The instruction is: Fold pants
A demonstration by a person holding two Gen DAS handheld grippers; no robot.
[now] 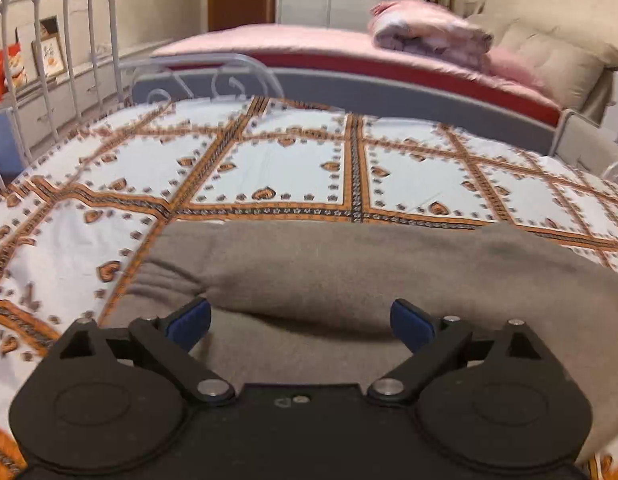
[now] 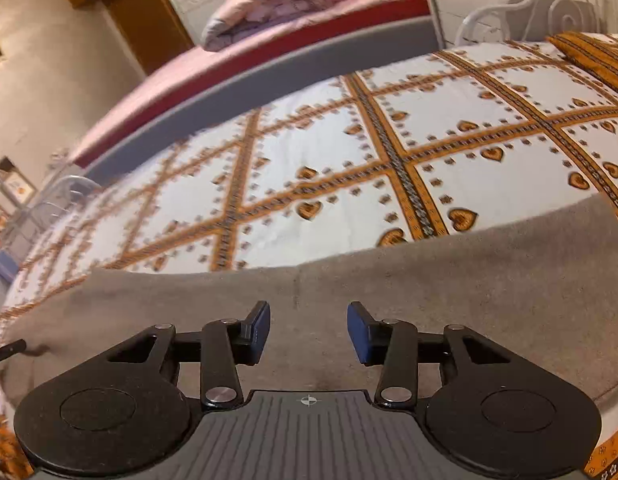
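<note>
Left gripper point(image 1: 300, 322) gapes wide over the grey-brown pants point(image 1: 349, 264), gripping nothing. Right gripper point(image 2: 308, 330) likewise spread, empty, above the pants point(image 2: 389, 292). Pants lie flat along the near edge of the heart-patterned bedspread point(image 1: 289, 168); beyond, bare bedspread reaches its far edge.

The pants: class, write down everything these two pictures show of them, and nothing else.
The pants are grey-brown, of a soft, fleecy-looking cloth. They lie flat across the near part of the patterned bedspread, far edge fairly straight. The left view shows a rounded fold with bunched creases at its left; the right view shows a faint seam. Both grippers are over them, jaws open, gripping nothing.
</note>
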